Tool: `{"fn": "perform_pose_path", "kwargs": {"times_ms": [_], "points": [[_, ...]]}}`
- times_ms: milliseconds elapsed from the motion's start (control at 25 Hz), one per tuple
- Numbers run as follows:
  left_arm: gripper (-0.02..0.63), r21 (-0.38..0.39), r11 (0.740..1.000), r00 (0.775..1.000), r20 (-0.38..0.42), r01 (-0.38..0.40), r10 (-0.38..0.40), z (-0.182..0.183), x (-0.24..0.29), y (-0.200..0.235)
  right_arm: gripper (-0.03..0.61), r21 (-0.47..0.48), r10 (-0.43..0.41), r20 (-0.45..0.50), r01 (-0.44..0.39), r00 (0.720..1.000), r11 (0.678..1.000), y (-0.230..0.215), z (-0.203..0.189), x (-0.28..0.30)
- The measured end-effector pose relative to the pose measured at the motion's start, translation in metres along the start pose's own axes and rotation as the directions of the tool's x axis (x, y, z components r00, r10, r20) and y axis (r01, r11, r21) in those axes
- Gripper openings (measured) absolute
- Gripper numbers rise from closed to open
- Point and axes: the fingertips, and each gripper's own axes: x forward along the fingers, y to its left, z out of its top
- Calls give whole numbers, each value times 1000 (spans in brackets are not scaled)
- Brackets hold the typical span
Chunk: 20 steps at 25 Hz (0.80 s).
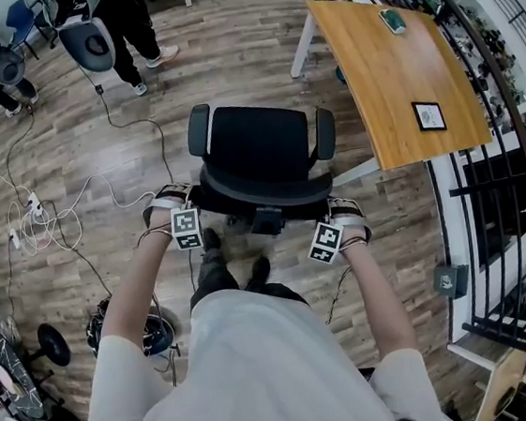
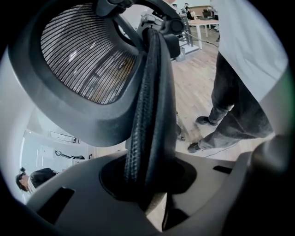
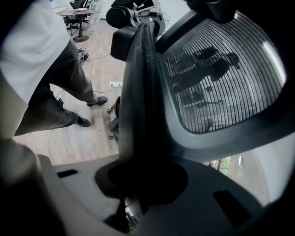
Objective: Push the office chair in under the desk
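A black office chair (image 1: 260,144) stands on the wood floor, its seat facing away from me, left of the wooden desk (image 1: 399,76). The chair is outside the desk, near its left edge. My left gripper (image 1: 191,203) holds the left end of the backrest top, and my right gripper (image 1: 334,214) holds the right end. In the left gripper view the padded backrest edge (image 2: 147,101) runs down between the jaws of the left gripper (image 2: 147,177), which are shut on it. In the right gripper view the same rim (image 3: 143,92) is pinched by the right gripper (image 3: 140,177).
White desk legs (image 1: 304,44) stand close to the chair's right armrest. A framed picture (image 1: 430,116) and a small green object (image 1: 392,20) lie on the desk. A black railing (image 1: 495,178) runs along the right. Cables (image 1: 47,215) trail at left; a person (image 1: 134,31) stands at the back.
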Motion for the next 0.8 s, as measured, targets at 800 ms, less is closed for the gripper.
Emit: {"fn": "perform_pose_path", "kwargs": {"times_ms": [800], "points": [[92, 198, 980, 992, 121, 20, -44, -53, 79, 146, 63, 209, 44, -111, -20, 993, 978, -77, 54, 47]]}}
